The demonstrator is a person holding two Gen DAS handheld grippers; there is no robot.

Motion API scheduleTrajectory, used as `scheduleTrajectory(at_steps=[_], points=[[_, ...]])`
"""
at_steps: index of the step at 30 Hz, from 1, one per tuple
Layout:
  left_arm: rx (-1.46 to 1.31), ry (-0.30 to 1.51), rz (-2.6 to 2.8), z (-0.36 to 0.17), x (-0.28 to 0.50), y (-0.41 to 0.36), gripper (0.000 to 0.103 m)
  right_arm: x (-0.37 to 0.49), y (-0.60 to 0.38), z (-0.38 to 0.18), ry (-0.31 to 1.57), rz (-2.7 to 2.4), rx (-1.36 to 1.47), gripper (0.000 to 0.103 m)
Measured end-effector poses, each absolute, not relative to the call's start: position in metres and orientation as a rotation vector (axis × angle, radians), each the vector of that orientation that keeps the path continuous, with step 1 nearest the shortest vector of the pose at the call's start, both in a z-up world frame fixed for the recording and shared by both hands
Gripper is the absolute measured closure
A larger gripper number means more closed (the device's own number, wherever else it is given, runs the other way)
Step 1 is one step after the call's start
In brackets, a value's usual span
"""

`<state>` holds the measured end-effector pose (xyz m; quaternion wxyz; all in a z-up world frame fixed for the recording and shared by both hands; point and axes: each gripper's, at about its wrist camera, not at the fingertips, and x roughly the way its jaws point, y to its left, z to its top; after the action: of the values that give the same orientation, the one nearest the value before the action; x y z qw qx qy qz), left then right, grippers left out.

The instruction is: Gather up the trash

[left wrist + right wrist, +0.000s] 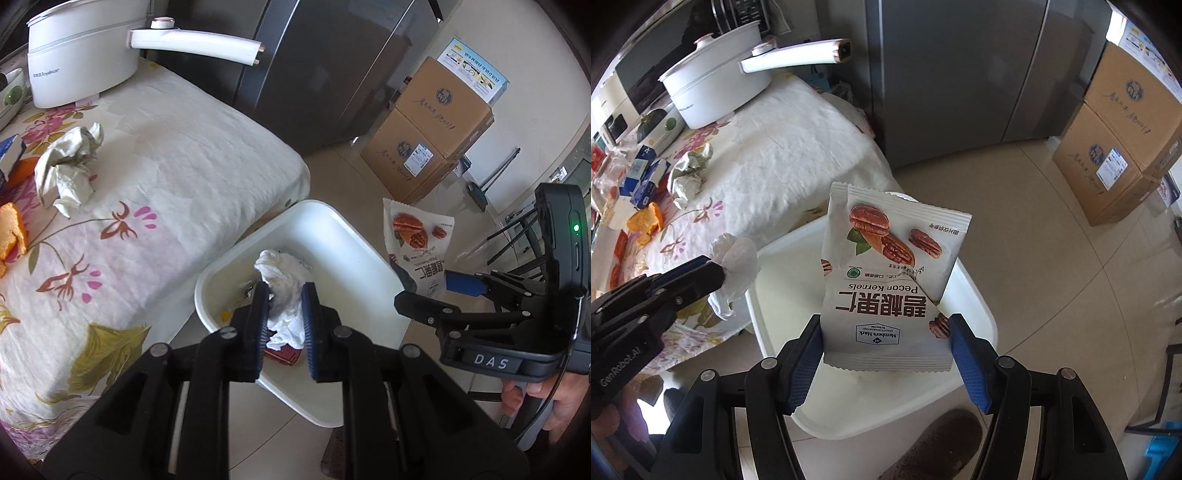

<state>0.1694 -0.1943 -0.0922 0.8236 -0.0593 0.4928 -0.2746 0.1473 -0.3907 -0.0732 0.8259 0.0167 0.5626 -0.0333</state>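
Observation:
My left gripper (284, 306) is shut on a crumpled white tissue (282, 284) and holds it over the white bin (354, 236) on the floor beside the table. The tissue also shows in the right wrist view (737, 258). My right gripper (884, 343) is shut on a pecan kernels snack bag (886, 280) and holds it upright above the same bin (975, 306); the bag shows in the left wrist view (419, 243). Inside the bin lie a red wrapper (282, 356) and small scraps. A crumpled paper wad (68, 170) lies on the flowered tablecloth (166, 184).
A white pot (81, 51) with a long handle stands at the table's far end. Orange peel (13, 232) and blue-white cartons (646, 177) lie on the table's left. A grey fridge (332, 74) and stacked cardboard boxes (428, 140) stand behind the bin.

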Motion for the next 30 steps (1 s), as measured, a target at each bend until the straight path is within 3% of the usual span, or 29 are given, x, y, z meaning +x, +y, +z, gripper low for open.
scheduleTrajectory(at_steps=[3,4,6,12,19,21,30], points=[[-0.109,1.074,-0.576,-0.102,0.171,-0.199,0.079,0.145,-0.396,-0.076,1.208,-0.078,0.049,0.035],[-0.098,1.085,-0.565,-0.104,0.172,-0.199,0.074,0.144,-0.398,-0.076,1.212,-0.081,0.049,0.035],[-0.082,1.100,-0.541,-0.106,0.172,-0.196,0.050,0.143,-0.399,-0.078,1.217,-0.086,0.047,0.035],[-0.073,1.110,-0.509,-0.102,0.173,-0.181,0.026,0.141,-0.401,-0.083,1.237,-0.092,0.046,0.035],[-0.036,1.137,-0.468,-0.102,0.171,-0.166,0.017,0.145,-0.397,-0.087,1.254,-0.089,0.054,0.035],[-0.024,1.138,-0.452,-0.100,0.170,-0.162,0.008,0.146,-0.395,-0.089,1.259,-0.087,0.051,0.034],[-0.032,1.120,-0.421,-0.088,0.168,-0.139,0.005,0.151,-0.393,-0.089,1.268,-0.110,0.082,0.024]])
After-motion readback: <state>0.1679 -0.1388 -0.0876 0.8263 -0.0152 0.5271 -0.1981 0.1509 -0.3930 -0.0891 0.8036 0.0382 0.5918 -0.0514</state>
